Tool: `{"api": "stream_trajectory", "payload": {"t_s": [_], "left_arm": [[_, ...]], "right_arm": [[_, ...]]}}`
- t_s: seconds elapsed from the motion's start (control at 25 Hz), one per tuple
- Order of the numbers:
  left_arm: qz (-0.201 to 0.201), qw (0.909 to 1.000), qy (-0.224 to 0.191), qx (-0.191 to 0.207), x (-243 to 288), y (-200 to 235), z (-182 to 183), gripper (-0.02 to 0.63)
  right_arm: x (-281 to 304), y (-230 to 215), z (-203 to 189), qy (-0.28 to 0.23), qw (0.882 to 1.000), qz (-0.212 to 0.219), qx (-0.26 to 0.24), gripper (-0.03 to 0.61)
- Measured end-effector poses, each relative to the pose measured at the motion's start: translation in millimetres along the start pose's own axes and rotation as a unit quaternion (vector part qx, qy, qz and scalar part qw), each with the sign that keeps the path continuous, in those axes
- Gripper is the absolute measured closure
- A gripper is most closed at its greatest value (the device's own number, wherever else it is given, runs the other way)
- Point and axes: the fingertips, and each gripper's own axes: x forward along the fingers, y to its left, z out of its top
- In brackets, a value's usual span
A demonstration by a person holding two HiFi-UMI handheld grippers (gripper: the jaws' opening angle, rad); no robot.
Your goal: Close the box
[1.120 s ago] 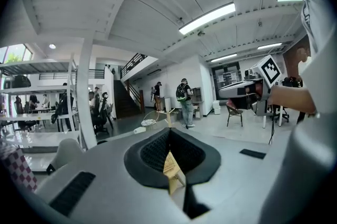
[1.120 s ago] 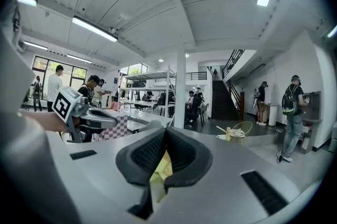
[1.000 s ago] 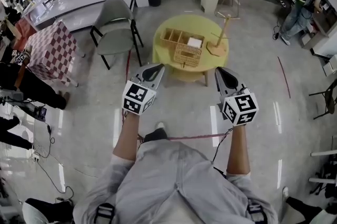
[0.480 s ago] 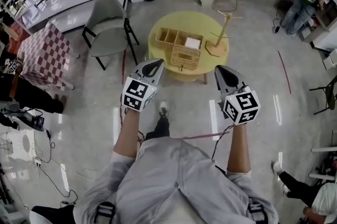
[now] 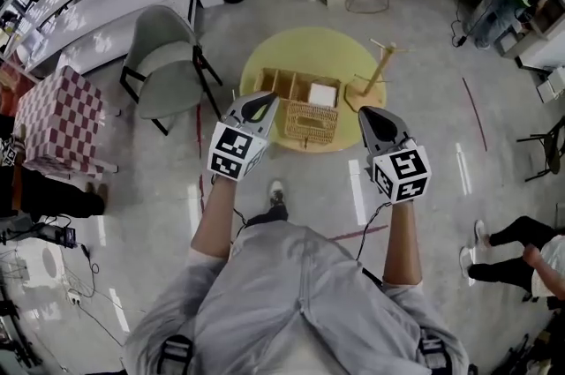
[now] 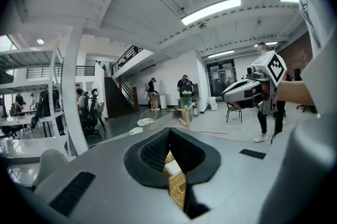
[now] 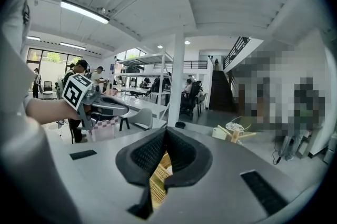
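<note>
We hold both grippers over the near edge of the yellow table (image 5: 309, 56). The left gripper (image 5: 261, 101) has its jaws pressed together on nothing, and the right gripper (image 5: 368, 114) is the same. The box (image 5: 309, 123) sits on the table between them, at 3 o'clock from the left tips and 9 o'clock from the right, apart from both.

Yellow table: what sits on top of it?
A divided wooden box holding something white, a wicker piece beside it, and a wooden stand. The left claw and right claw cover bits of the table's edge.
</note>
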Motion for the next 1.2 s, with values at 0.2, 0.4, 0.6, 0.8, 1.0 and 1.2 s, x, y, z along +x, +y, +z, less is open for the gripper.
{"api": "stream_trajectory", "payload": {"t_s": [0.2, 0.4, 0.6, 0.8, 1.0, 1.2], "left_arm": [[-0.025, 0.9996, 0.008, -0.004, 48, 37, -5, 0.584], [-0.048, 0.9986, 0.014, -0.018, 87, 59, -19, 0.584], [-0.057, 0.9976, 0.019, -0.034, 117, 73, -28, 0.584], [-0.042, 0.9977, 0.03, -0.044, 138, 72, -35, 0.584], [-0.009, 0.9972, 0.041, -0.061, 151, 63, -43, 0.584], [0.008, 0.9944, 0.074, -0.075, 155, 38, -62, 0.584]], "right_arm": [[54, -29, 1, 0.013, 1.0, -0.021, 0.01, 0.563], [91, -49, -8, 0.03, 0.999, -0.037, 0.016, 0.563], [105, -75, -14, 0.041, 0.997, -0.052, 0.026, 0.563], [108, -102, -20, 0.04, 0.998, -0.047, 0.028, 0.563], [106, -122, -31, 0.041, 0.999, -0.019, 0.03, 0.563], [100, -136, -57, 0.054, 0.998, 0.01, 0.038, 0.563]]}}
